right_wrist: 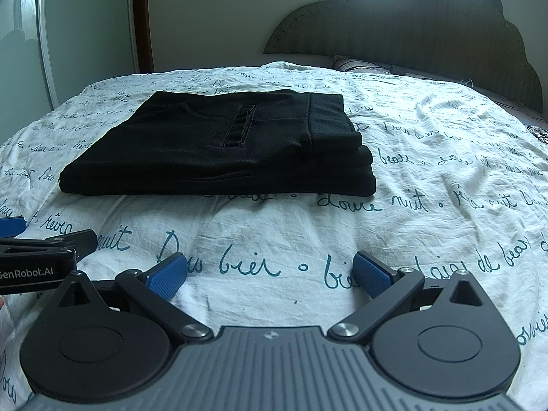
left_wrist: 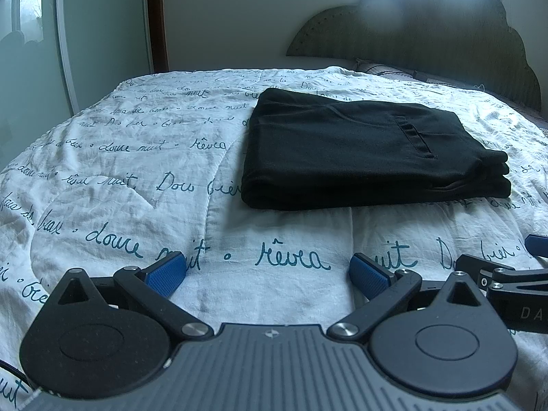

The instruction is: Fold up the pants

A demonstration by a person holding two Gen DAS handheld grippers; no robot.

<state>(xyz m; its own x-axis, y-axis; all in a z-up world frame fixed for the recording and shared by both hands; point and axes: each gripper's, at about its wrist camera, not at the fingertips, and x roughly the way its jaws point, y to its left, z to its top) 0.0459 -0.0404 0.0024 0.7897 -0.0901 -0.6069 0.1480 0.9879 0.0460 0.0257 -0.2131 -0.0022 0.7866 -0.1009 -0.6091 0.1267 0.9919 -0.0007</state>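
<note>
pants: a black pair (left_wrist: 363,150) lies folded into a compact, layered rectangle on the bed, a slit pocket facing up; in the right view the same bundle (right_wrist: 219,147) sits left of centre, with stacked edges showing along its right side.
place: the bundle rests flat on the white quilt (left_wrist: 137,171) printed with blue handwriting, near the middle of the bed and short of the headboard (left_wrist: 428,34).
left claw: (left_wrist: 267,275) hovers low over the quilt on the near side of the pants, jaws spread wide, nothing between them, not touching the cloth.
right claw: (right_wrist: 269,275) in the same pose, also spread wide and empty, just beside the left one.
progress: judging by the tidy stack, the folding looks finished or nearly so.
handling: the fabric looks soft, limp and light, with a matte knit surface that should not slip much against the ribbed blue pads (left_wrist: 167,275); it will sag and unfold if lifted by one layer only.
where to hold: best pinch through all the layers at the thick folded near edge, one claw toward each corner.
risk: catching the quilt along with the pants.
</note>
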